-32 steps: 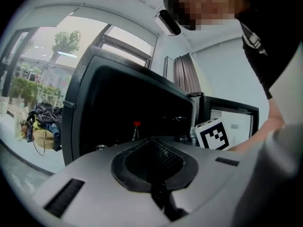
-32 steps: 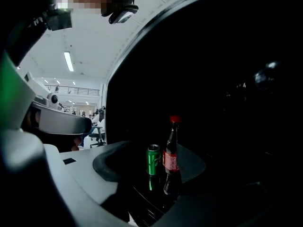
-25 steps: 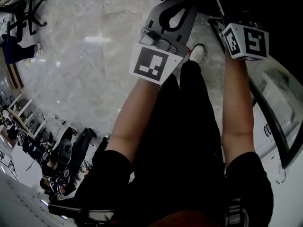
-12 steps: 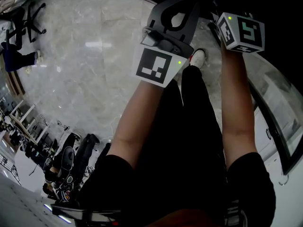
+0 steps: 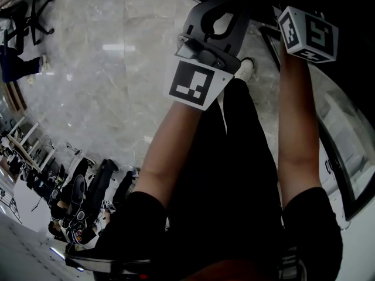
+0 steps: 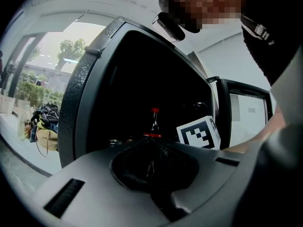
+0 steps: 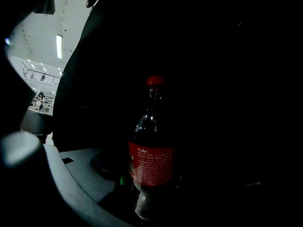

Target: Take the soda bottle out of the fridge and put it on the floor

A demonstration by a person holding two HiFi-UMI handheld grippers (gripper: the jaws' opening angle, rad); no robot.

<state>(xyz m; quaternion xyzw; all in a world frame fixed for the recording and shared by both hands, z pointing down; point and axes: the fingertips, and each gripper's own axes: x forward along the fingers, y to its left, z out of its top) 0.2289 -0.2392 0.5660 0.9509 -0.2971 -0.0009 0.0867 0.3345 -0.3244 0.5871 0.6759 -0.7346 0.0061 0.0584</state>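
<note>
The soda bottle (image 7: 152,160), dark with a red label and red cap, stands upright inside the dark fridge, close in front of my right gripper's camera. The right fingers are lost in the dark there, and nothing visibly presses on the bottle. In the head view only that gripper's marker cube (image 5: 307,34) shows, reaching into the black fridge opening. My left gripper (image 5: 222,7) hangs beside it, shut and empty, its jaws meeting at the tip (image 6: 152,138). Past that tip the left gripper view shows the bottle (image 6: 154,122) and the right marker cube (image 6: 199,132).
The fridge's glass door (image 5: 345,157) stands open at the right. Grey marble floor (image 5: 105,86) spreads to the left, below the person's legs and a white shoe (image 5: 245,69). An office chair (image 5: 29,16) and a heap of bags (image 5: 88,186) lie farther off.
The right gripper's marker cube has shifted a little up and to the right, towards the fridge. The left gripper has barely moved.
</note>
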